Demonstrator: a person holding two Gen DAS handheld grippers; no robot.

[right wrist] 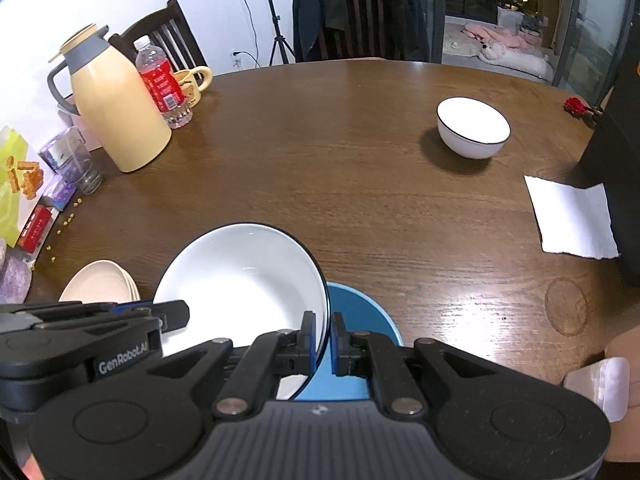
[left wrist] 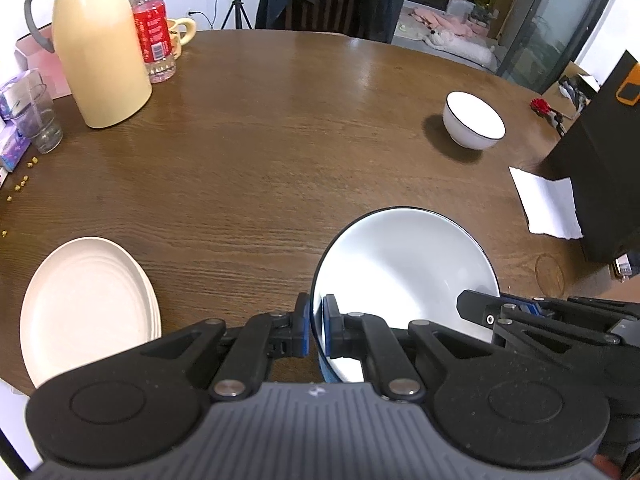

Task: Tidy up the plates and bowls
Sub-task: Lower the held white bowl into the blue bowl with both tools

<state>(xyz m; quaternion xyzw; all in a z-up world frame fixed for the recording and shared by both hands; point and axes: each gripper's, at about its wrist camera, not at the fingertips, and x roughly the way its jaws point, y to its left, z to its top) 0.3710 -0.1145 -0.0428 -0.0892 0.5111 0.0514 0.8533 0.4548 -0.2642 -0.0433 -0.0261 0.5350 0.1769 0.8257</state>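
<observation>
Both hand-held grippers are pinching opposite rims of the big white bowl (right wrist: 240, 292): left one (left wrist: 316, 330), right one (right wrist: 329, 340). It hangs right over the blue bowl (right wrist: 360, 312), so I'd lower it level, then release both together.

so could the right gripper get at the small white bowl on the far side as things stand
Probably not right now. The right gripper is shut on the large white bowl's rim, as is the left gripper. The bare table up to the small white bowl is otherwise free.
</observation>
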